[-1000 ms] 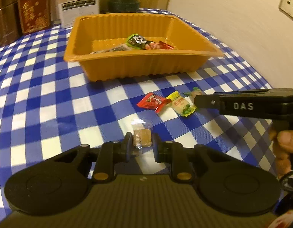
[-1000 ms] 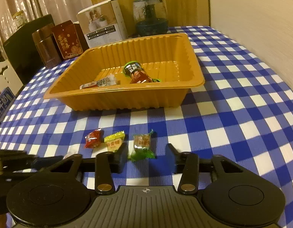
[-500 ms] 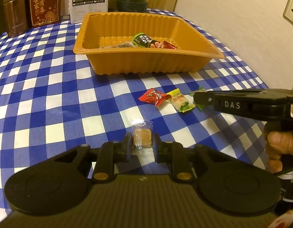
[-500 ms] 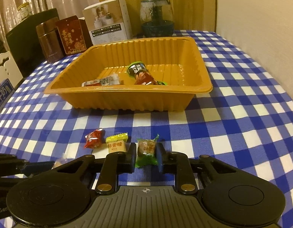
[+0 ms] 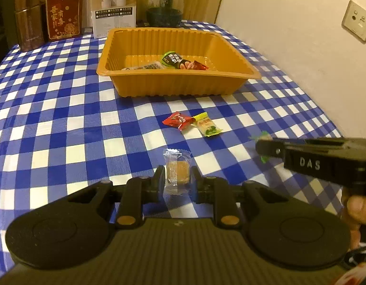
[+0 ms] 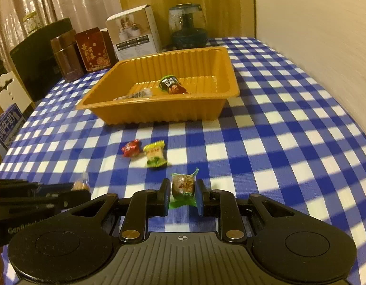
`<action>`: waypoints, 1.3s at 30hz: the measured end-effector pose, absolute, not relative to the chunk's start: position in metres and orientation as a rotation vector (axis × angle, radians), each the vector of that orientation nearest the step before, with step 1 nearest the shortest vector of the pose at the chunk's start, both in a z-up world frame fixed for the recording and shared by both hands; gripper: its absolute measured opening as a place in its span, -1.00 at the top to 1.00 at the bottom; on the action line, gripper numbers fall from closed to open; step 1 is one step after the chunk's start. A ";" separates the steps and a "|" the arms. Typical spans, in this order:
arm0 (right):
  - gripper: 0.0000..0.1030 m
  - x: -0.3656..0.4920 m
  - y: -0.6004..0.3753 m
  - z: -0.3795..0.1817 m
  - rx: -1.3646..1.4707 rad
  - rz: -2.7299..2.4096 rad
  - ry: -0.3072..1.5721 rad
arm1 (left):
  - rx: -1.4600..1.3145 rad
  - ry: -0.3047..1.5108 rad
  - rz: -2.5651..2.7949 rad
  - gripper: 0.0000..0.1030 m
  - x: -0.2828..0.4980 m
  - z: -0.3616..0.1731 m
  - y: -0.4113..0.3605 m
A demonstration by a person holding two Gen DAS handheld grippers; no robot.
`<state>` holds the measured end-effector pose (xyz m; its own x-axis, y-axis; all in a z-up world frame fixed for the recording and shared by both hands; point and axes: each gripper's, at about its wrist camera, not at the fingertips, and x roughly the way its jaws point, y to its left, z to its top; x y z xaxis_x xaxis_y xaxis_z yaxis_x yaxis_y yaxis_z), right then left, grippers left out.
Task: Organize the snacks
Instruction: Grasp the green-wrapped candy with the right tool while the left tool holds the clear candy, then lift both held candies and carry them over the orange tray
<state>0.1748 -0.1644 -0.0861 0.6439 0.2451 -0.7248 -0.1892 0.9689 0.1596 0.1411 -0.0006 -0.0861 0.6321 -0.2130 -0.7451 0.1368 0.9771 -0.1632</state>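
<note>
My left gripper (image 5: pixel 177 178) is shut on a clear-wrapped brown candy (image 5: pixel 177 171), held above the checked cloth. My right gripper (image 6: pixel 183 190) is shut on a green-wrapped brown candy (image 6: pixel 183 185), also lifted; it shows from the side in the left wrist view (image 5: pixel 266 146). An orange tray (image 5: pixel 173 83) stands ahead of both and also shows in the right wrist view (image 6: pixel 159 114); a few wrapped snacks (image 5: pixel 173 59) lie in it. A red candy (image 5: pixel 177 120) and a yellow-green candy (image 5: pixel 206 125) lie on the cloth in front of the tray.
At the table's far edge stand a brown tin (image 5: pixel 28 21), a red box (image 5: pixel 63 14), a white box (image 5: pixel 114 7) and a glass globe (image 5: pixel 165 7). A wall with sockets (image 5: pixel 356 21) runs along the right. A milk carton (image 6: pixel 7 125) stands at the left.
My right gripper closed on the green-wrapped candy and lifted it off the cloth. Both grippers have risen and pulled back, so the tray looks farther away.
</note>
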 end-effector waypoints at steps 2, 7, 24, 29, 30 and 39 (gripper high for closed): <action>0.57 0.166 -0.165 -0.082 0.073 0.249 0.836 | -0.098 0.860 -0.200 0.62 0.135 -0.081 -0.002; 0.56 0.145 -0.164 -0.071 0.081 0.249 0.830 | -0.096 0.850 -0.200 0.62 0.119 -0.068 -0.006; 0.57 0.113 -0.165 -0.037 0.082 0.256 0.784 | -0.074 0.803 -0.201 0.62 0.087 -0.035 -0.009; 0.57 0.110 -0.168 -0.032 0.078 0.256 0.775 | -0.073 0.792 -0.202 0.62 0.084 -0.030 -0.009; 0.57 0.110 -0.168 -0.031 0.078 0.256 0.773 | -0.072 0.789 -0.202 0.62 0.084 -0.029 -0.009; 0.57 0.108 -0.171 -0.025 0.080 0.257 0.757 | -0.065 0.777 -0.201 0.62 0.084 -0.023 -0.009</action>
<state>0.1083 -0.1710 -0.0247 0.6971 0.2589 -0.6686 -0.2013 0.9657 0.1641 0.0842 -0.0086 -0.0232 0.6947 -0.2041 -0.6898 0.1561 0.9788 -0.1325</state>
